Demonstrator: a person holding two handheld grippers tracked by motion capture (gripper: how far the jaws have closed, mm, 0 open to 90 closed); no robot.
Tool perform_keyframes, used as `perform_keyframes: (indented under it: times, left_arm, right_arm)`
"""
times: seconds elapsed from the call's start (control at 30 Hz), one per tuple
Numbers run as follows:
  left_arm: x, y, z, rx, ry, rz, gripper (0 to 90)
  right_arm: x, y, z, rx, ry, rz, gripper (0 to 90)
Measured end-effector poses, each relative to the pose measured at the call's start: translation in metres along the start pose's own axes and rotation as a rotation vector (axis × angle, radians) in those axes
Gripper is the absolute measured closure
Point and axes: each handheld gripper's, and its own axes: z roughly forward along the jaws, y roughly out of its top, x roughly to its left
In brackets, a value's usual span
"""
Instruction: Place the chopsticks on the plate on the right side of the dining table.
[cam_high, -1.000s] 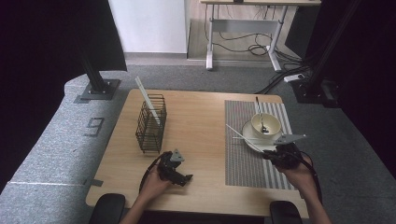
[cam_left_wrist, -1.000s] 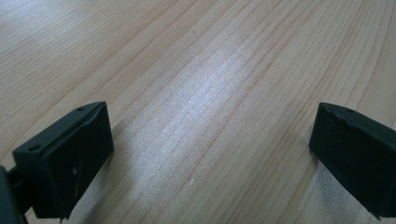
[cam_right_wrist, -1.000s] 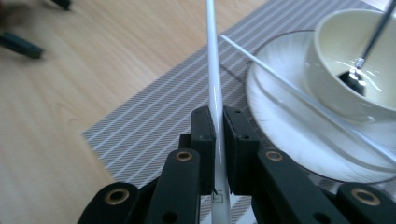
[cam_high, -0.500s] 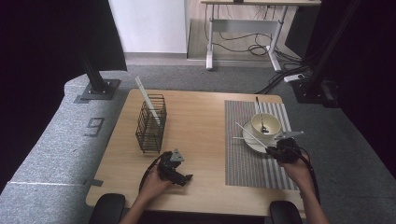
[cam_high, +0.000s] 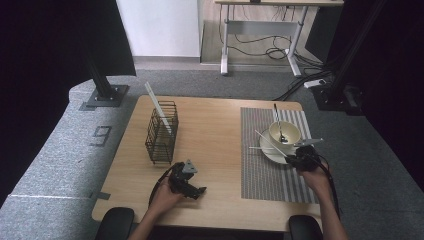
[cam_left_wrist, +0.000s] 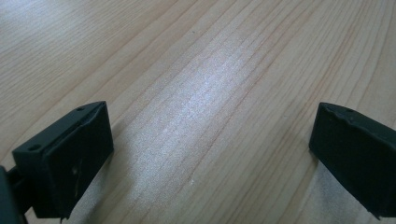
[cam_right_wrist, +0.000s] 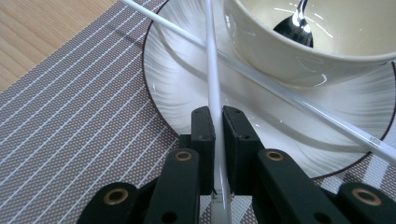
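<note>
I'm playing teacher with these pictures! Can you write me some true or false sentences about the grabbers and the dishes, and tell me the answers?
1. The right gripper has its jaws shut on a white chopstick. True.
2. The left gripper holds a spoon. False: its jaws are open over bare wooden table.
3. A spoon sits in the bowl. True.
4. The bowl stands in the wire basket. False: it stands on a plate on the striped mat.
5. The wire basket is on the striped mat. False: it stands on bare wood.

Wooden desk, frame centre. Directly on it: black wire basket at centre-left; grey striped placemat covering the right part.
</note>
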Motion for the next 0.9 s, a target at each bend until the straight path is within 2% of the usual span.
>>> perform_keyframes:
  times: [0.2,0.27,0.4,0.77,0.9]
  left_arm:
    - [0.000,0.000,0.000,0.000,0.000,-0.001,0.0]
    - [0.000,0.000,0.000,0.000,0.000,-0.001,0.0]
    - [0.000,0.000,0.000,0.000,0.000,0.000,0.0]
    - [0.001,0.001,0.000,0.002,-0.007,0.012,0.0]
    - [0.001,0.001,0.001,0.001,-0.011,0.015,0.0]
  right_arm:
    - [-0.007,-0.005,0.006,-0.012,-0.005,0.012,82.0]
    - [-0.010,-0.006,0.006,-0.019,0.012,0.018,81.9]
    - [-0.013,-0.005,0.009,-0.008,0.018,0.014,81.2]
    - [-0.015,-0.007,0.015,0.032,-0.036,0.015,77.0]
    - [-0.016,-0.009,0.016,0.026,-0.047,0.025,74.6]
